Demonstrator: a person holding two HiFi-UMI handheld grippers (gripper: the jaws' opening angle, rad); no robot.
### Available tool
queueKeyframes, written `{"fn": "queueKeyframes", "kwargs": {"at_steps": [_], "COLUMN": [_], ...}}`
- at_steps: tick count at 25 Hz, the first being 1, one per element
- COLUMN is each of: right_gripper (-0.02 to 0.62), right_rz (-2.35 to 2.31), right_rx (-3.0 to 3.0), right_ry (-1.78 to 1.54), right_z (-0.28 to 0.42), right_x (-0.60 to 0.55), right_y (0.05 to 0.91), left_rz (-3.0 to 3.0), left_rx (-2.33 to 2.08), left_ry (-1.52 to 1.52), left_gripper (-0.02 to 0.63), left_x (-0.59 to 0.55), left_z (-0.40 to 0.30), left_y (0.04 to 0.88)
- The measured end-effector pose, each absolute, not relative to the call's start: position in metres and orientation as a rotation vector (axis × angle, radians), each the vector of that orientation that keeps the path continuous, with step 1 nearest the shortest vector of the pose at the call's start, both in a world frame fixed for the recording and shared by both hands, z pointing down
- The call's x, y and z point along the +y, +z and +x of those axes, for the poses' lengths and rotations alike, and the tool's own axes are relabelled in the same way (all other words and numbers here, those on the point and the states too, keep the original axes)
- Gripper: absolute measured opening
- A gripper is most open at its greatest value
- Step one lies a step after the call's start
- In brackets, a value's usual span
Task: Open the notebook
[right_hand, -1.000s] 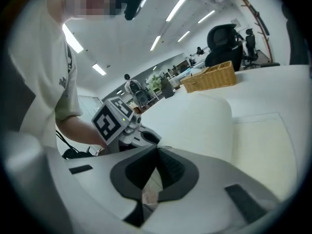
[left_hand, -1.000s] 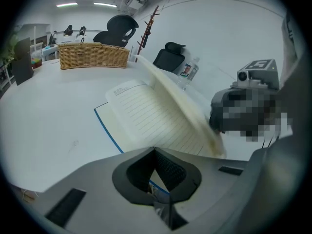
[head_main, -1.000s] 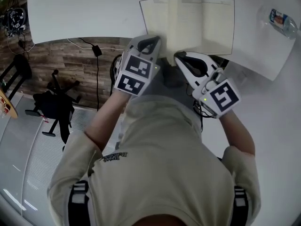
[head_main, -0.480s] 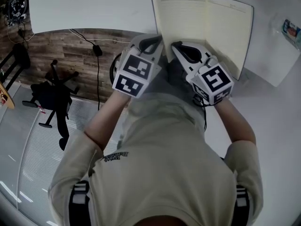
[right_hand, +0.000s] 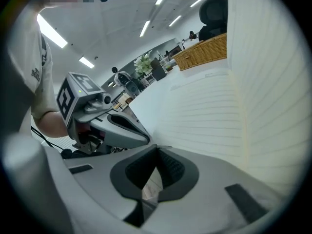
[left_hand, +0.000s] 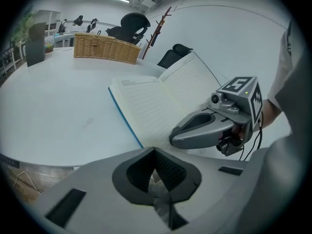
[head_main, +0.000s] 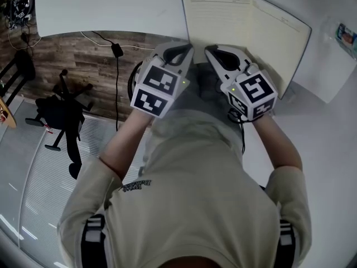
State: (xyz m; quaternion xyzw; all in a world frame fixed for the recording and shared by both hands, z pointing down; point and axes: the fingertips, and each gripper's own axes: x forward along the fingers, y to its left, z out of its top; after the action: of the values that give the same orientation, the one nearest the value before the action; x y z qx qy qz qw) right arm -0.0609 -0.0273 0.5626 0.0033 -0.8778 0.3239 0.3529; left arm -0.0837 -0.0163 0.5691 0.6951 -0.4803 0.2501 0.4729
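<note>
White tabletop [head_main: 100, 10] noted, its near edge standing over wood flooring. Nearest me, the left gripper [head_main: 187, 46] and right gripper [head_main: 208, 49] sit side by side at the near edge of the notebook [head_main: 240, 21]. Both sets of jaws are drawn together, with nothing seen between them. The notebook lies spread open at that table edge, lined pages up, its right half tilted off the surface. Judgement: light; pages thin and floppy, cover stiffer; best taken by the cover's outer edge, not a single leaf. Forearms bent, both hands angled inward, marker cubes facing up. Beyond, a wicker basket [left_hand: 105, 48] stands well apart.
</note>
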Motion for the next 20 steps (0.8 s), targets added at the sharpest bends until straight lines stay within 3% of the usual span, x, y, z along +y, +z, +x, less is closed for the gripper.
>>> {"fn": "queueKeyframes", "kwargs": {"at_steps": [9, 20], "right_gripper": [0.002, 0.002], "right_rz": [0.073, 0.195], "right_rx": [-2.260, -2.363], "right_ry": [1.011, 0.924], "right_z": [-0.057, -0.044], "right_x": [-0.043, -0.080], "right_y": [0.555, 0.502], "left_rz": [1.742, 1.829], "left_rx": [-1.173, -1.229], "left_ry": [0.608, 0.625], "left_gripper": [0.000, 0.000], "left_x": [-0.026, -0.048], "left_z": [-0.072, -0.079], "left_y": [0.561, 0.518]}}
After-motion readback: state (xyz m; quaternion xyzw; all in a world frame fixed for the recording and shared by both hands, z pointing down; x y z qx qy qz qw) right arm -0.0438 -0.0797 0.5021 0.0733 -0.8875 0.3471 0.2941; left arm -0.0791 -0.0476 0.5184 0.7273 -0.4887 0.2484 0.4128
